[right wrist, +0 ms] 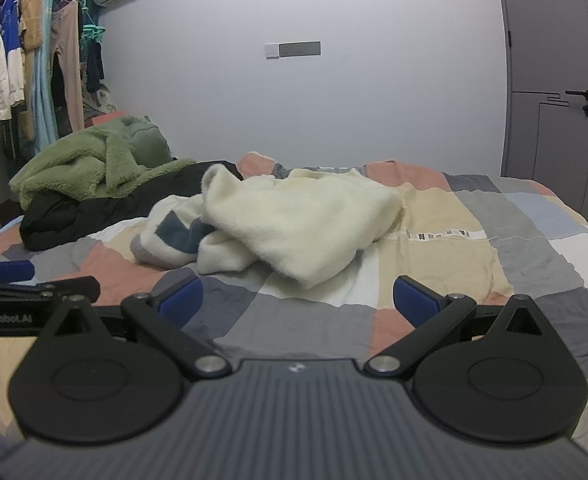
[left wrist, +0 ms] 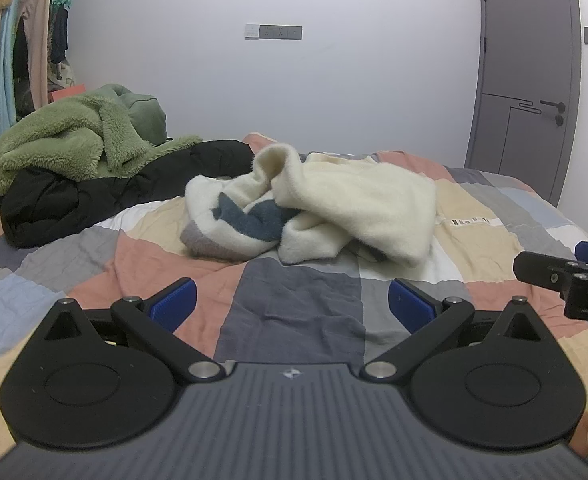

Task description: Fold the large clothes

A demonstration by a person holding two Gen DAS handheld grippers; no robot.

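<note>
Left gripper (left wrist: 291, 304) and right gripper (right wrist: 298, 300), jaws spread wide, both empty above the patchwork quilt (left wrist: 298, 304). Ahead, clear of both, the crumpled cream fleece sweater (left wrist: 334, 196) lies mid-bed; beyond, a green fleece (left wrist: 69, 136) tops a black jacket (left wrist: 93, 196).

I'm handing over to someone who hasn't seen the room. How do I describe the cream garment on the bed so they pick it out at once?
Start at the patchwork quilt covering the bed. In its middle lies a crumpled cream fleece garment with dark blue patches and a grey edge showing on its left. Unlike the green fleece and black jacket heaped at the far left, it is pale and lies alone.
</note>
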